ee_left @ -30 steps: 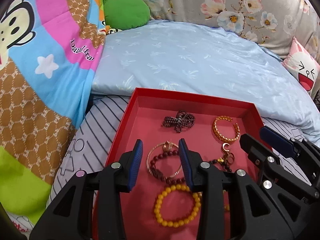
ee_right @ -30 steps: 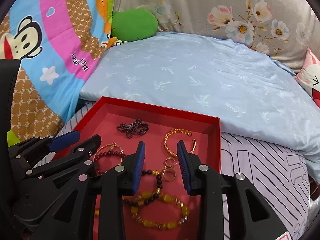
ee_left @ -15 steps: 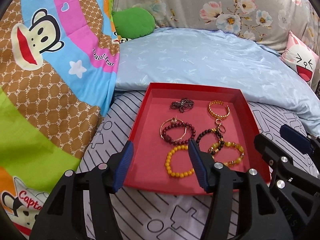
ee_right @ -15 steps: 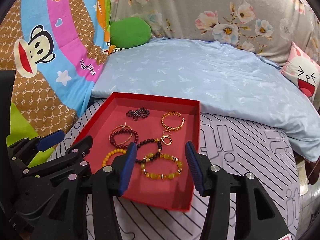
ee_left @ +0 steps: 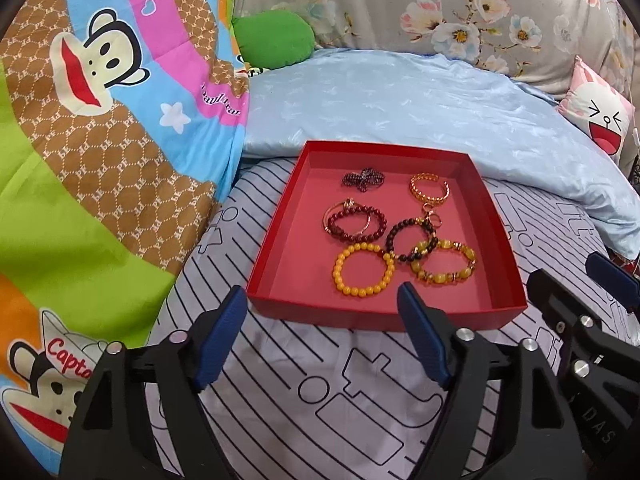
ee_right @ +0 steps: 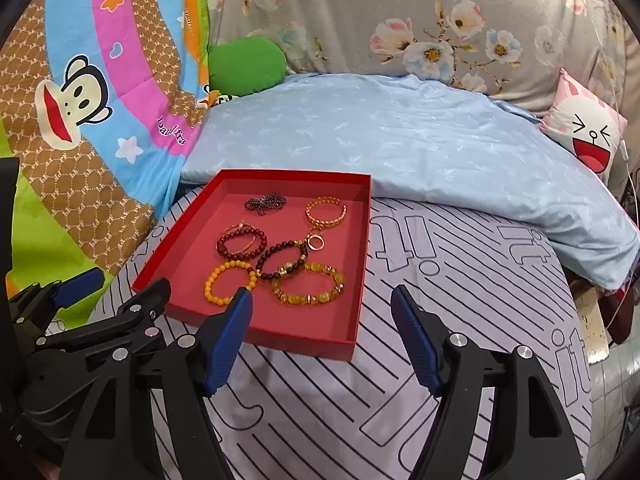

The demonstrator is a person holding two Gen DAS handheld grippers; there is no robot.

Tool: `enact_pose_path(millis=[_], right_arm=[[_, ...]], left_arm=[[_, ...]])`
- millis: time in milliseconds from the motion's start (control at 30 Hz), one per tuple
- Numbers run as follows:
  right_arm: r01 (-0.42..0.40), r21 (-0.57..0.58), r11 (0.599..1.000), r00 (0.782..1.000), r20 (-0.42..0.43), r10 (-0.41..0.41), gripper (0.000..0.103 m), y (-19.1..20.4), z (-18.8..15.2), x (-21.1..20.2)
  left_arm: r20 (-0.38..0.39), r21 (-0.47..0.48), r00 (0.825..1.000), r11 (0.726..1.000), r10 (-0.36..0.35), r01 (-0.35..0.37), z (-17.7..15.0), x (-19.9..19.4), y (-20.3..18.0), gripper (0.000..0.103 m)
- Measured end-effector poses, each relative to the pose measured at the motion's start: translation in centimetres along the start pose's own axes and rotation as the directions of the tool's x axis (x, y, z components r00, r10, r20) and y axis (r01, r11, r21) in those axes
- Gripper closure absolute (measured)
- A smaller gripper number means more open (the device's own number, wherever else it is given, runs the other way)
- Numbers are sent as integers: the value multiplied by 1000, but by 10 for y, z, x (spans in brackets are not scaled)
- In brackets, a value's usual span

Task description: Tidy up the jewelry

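A red tray (ee_left: pixel 276 240) (ee_right: pixel 362 248) lies on the striped bedsheet and holds several bracelets: an orange bead one (ee_left: pixel 363 269) (ee_right: pixel 230 282), a dark red bead one (ee_left: pixel 356 224) (ee_right: pixel 241 243), an amber one (ee_left: pixel 444 266) (ee_right: pixel 308 283), a gold bangle (ee_left: pixel 429 188) (ee_right: pixel 325 210) and a dark bead cluster (ee_left: pixel 363 180) (ee_right: pixel 265 203). My left gripper (ee_left: pixel 322 300) is open and empty, just in front of the tray's near edge. My right gripper (ee_right: pixel 321 300) is open and empty, over the tray's near right corner.
A light blue quilt (ee_left: pixel 400 100) lies folded behind the tray. A cartoon monkey blanket (ee_left: pixel 100 120) rises on the left. A green cushion (ee_left: pixel 274 38) and a pink face pillow (ee_left: pixel 600 120) sit at the back. The bed's right edge (ee_right: pixel 592 320) drops off.
Both grippers have pulled back from over the bracelets to in front of the tray. Both jaws have opened wider. The bracelets have stayed in place.
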State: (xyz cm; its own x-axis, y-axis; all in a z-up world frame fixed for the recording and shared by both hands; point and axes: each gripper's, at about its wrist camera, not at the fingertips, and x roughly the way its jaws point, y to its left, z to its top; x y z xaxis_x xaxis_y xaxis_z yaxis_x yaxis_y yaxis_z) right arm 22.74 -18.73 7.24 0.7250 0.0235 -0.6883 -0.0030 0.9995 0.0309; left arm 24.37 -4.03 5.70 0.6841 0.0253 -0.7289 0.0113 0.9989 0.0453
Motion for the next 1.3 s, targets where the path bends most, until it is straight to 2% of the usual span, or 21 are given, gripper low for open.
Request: enact_pose_path(millis=[267, 567, 767, 867, 900, 1033, 1300], right_arm=[[-2, 28, 1000, 1000, -11, 3, 28, -6, -17, -5], [-10, 49, 999, 1000, -22, 11, 20, -10, -27, -7], [-15, 52, 999, 999, -29, 16, 18, -10, -33, -7], [-7, 39, 999, 1000, -25, 8, 12, -8, -34, -8], [-1, 37, 999, 1000, -20, 2, 5, -9, -34, -8], [17, 18, 1000, 1000, 6, -17, 6, -6, -37, -11], [29, 15, 999, 1000, -2, -29, 6, -5, -40, -9]], left_arm=[[-16, -7, 1000, 1000, 17, -17, -17, -4, 3, 15], [-19, -9, 1000, 1000, 18, -18, -29, -6, 4, 12], [-19, -1, 1000, 1000, 24, -24, -33, -6, 3, 11], [-23, -6, 999, 1000, 30, -30, -35, -5, 5, 11], [-24, -11, 999, 999, 30, -30, -35, -5, 6, 11], [-26, -11, 999, 1000, 29, -29, -37, -5, 7, 11], [-29, -7, 999, 999, 39, -39, -42, -3, 7, 11]])
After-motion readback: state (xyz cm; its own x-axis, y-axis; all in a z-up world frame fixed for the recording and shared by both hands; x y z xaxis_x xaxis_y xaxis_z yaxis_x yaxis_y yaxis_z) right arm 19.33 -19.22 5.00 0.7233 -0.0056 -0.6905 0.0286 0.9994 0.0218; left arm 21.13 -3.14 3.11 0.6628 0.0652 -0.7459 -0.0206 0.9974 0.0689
